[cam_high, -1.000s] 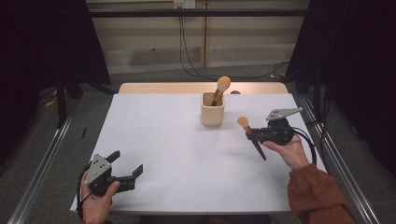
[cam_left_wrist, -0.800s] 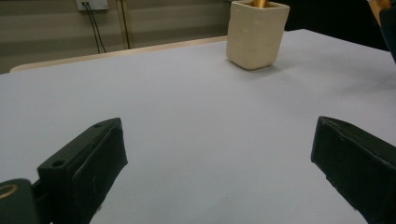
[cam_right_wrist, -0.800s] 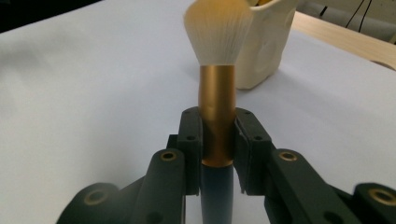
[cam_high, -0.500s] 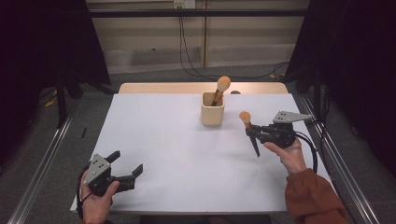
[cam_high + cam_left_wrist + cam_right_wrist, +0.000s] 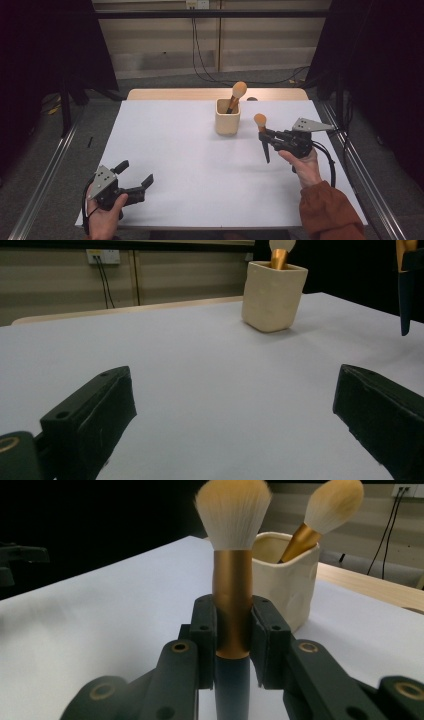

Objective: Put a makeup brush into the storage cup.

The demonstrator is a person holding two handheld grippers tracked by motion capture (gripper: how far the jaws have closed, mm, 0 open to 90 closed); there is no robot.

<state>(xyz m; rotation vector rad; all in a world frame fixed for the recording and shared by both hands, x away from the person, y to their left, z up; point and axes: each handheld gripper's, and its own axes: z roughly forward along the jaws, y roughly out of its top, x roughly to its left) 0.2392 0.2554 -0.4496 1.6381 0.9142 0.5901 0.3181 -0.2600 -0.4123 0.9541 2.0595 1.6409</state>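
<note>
Looks like we're mid-carry here: the right gripper [image 5: 274,138] has its fingers clamped on a makeup brush [image 5: 262,136], pinching the gold ferrule just under the bristles, with the dark handle hanging down above the table [image 5: 190,165]. The brush sits at about 4 o'clock from the cream brush holder [image 5: 227,117], near it but not touching. That holder already has another makeup brush [image 5: 236,95] leaning inside.

My guess is the next move is to lift the held brush over the rim and drop it in handle first, which needs the handle tip to clear the rim before lowering.

The left gripper [image 5: 136,181] is parked down at 7 o'clock of the table, fingers apart and nothing between them.

The right gripper view shows exactly where the fingers [image 5: 205,635] bite the ferrule, which the high view is too small to show. The high view gives the gap from brush to holder.
</note>
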